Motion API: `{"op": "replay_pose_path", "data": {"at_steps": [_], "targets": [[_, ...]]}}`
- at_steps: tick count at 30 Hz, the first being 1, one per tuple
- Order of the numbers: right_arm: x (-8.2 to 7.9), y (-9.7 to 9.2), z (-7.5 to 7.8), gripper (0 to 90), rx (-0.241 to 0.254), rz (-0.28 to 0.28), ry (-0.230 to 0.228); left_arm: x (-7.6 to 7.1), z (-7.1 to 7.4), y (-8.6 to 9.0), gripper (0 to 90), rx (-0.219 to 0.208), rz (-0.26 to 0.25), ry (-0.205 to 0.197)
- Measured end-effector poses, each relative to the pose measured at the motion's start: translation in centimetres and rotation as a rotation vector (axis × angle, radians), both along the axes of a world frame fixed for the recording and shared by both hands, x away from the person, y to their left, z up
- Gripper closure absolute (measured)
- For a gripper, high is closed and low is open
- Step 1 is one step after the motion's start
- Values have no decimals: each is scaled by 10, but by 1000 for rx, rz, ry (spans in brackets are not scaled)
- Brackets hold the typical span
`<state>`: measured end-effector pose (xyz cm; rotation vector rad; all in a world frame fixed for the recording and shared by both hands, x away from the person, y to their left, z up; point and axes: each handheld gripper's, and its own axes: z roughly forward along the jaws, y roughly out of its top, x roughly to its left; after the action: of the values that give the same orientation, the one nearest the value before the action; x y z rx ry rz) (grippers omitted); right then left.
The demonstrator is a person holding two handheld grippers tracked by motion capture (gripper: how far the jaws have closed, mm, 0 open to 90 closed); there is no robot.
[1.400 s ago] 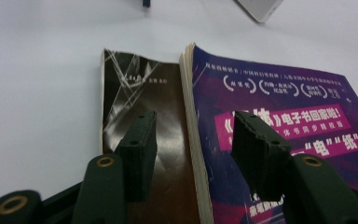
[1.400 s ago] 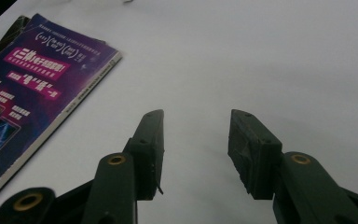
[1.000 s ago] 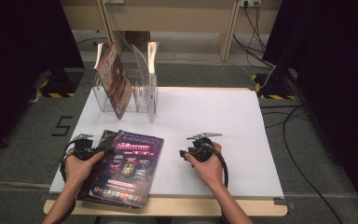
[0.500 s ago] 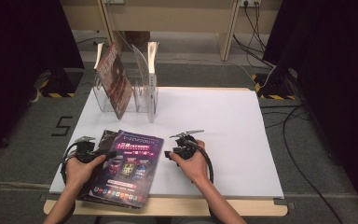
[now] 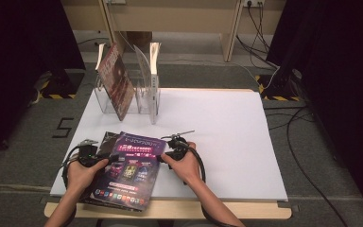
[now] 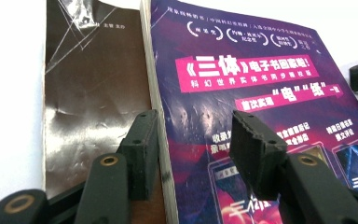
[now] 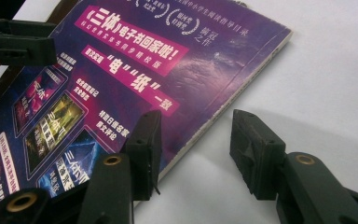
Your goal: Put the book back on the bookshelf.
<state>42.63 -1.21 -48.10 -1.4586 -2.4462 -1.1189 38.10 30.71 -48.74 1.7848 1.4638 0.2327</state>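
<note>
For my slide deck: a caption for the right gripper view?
Right gripper, jaws open, straddles the purple magazine's edge on the white table.

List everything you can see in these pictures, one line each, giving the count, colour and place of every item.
purple magazine: one, purple and pink cover, lying flat at the near left of the table, on top of the brown one.
brown magazine: one, glossy dark brown, lying under the purple one and sticking out at its left.
clear rack: one, transparent, standing at the far left of the table.
red magazine: one, dark red cover, leaning upright in the rack.
table: one, white top with a pale wood near edge.
cables: several, black, on the grey floor to the right.
left hand-held gripper: one, black, jaws open astride the purple magazine's left edge.
right hand-held gripper: one, black, jaws open at its right edge.
</note>
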Motion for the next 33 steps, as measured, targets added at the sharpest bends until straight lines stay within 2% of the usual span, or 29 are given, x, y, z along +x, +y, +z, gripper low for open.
{"op": "replay_pose_path", "data": {"at_steps": [5, 9, 15, 20, 22, 23, 25, 28, 32, 33], "targets": [[1, 6, -1, 528, 17, -4, 13, -5, 1, -1, 526, 0, 2, 8], [2, 11, 1, 525, -11, -13, -8, -11, 2, -2, 527, 13, -7, 17], [3, 16, -1, 522, 1, -17, -21, -21, 4, 0, 524, 28, 9, 34], [8, 20, 0, 523, 12, 4, -21, -22, 3, 1, 524, 29, 26, 23], [12, 20, 2, 527, 15, 16, -13, -21, 3, 1, 519, 31, 26, 20], [15, 19, 4, 526, 17, 3, -3, -21, 3, 1, 518, 36, 28, 16], [23, 18, 6, 523, 10, -17, -23, -20, 3, 0, 521, 43, 32, 16], [36, 16, 9, 516, 25, -41, -29, -19, 4, -2, 526, 66, 26, 14], [49, 19, 9, 509, 19, -50, -35, -16, 4, -2, 526, 75, 24, 16], [52, 20, 8, 506, 17, -59, -23, -16, 4, -2, 526, 73, 23, 19]]}}
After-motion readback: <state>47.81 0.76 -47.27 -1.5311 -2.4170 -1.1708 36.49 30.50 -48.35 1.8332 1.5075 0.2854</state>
